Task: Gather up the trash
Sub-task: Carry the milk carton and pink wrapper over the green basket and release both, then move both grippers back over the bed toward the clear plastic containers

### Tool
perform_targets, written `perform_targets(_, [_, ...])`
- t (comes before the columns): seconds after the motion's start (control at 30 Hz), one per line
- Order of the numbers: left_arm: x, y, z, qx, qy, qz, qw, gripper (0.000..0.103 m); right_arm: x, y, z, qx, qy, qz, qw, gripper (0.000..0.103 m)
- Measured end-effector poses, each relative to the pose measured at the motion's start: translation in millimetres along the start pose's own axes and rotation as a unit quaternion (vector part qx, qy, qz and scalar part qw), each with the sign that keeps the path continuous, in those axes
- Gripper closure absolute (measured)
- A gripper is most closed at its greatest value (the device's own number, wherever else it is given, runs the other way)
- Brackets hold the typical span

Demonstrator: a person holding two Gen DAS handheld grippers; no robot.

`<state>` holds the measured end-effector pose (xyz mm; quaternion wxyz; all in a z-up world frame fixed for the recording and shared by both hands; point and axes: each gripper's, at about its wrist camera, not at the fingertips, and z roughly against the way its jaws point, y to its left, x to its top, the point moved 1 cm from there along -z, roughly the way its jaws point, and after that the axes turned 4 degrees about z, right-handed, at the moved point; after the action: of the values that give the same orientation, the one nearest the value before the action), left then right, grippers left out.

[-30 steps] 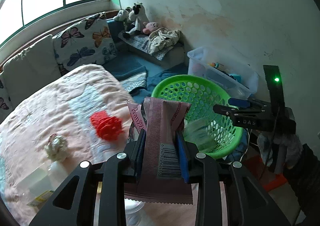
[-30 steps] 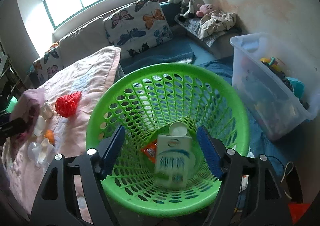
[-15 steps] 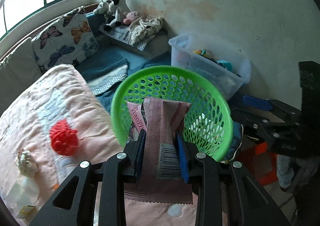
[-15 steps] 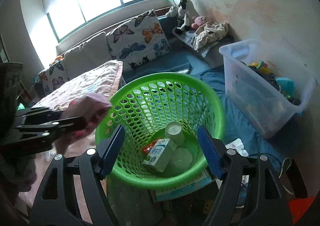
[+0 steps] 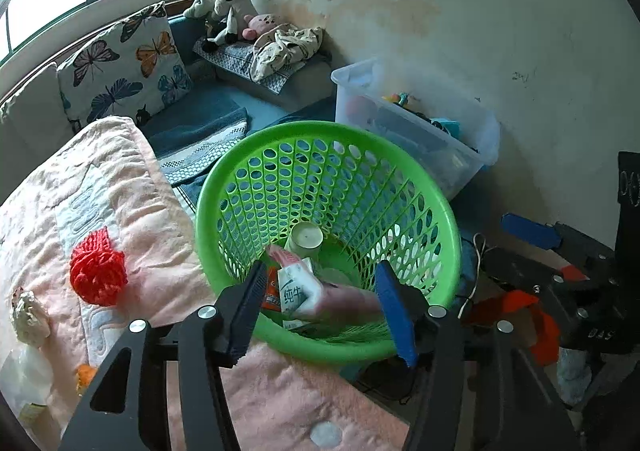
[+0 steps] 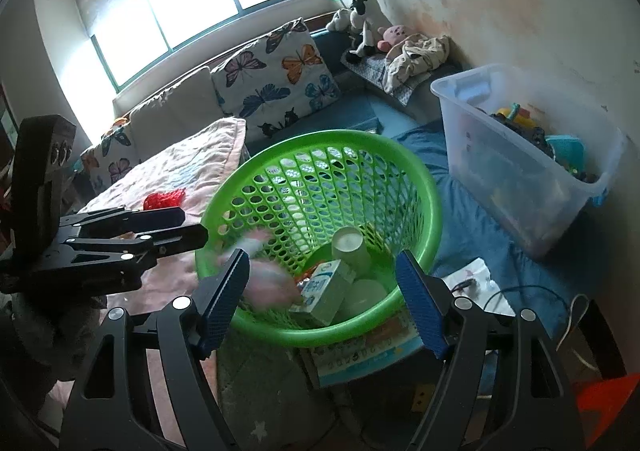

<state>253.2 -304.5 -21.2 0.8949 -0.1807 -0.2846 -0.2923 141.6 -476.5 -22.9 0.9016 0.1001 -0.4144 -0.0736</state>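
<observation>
One pink wrapper (image 5: 348,301) drops, blurred, into the green basket (image 5: 224,207).
Left tool (image 5: 320,305) opening, nothing gripped; right tool (image 6: 320,305) wide, empty; one carton (image 6: 326,291), two cups inside.

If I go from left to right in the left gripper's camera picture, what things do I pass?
Crumpled paper ball → red yarn ball → green basket → clear plastic bin → right gripper

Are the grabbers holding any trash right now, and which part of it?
Nothing is held. The left gripper is opening, and the pink wrapper, blurred, is dropping into the green basket. The right gripper is open and empty.
</observation>
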Motion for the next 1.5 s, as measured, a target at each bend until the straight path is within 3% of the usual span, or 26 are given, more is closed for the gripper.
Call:
perform_targets(0.43, [-36,39,70,0.042,-0.045,0.044,0.9971,0.047,-7,43,13,0.026,0.001,0.037,0.999,0.027])
perform_targets(0.9, [-103,112,133,0.116,-0.077,0.108,0.9844,0.047,-15,104,6,0.068,0.013,0.075,0.995,0.027])
perform_targets(1.1, [-133,145,134,0.145,-0.06,0.134,0.9784,0.045,-15,126,2,0.082,0.016,0.09,0.992,0.026])
perform_targets(1.5, [-157,184,101,0.145,-0.017,0.171,0.9744,0.043,-21,155,-13,0.097,0.035,0.111,0.988,0.026])
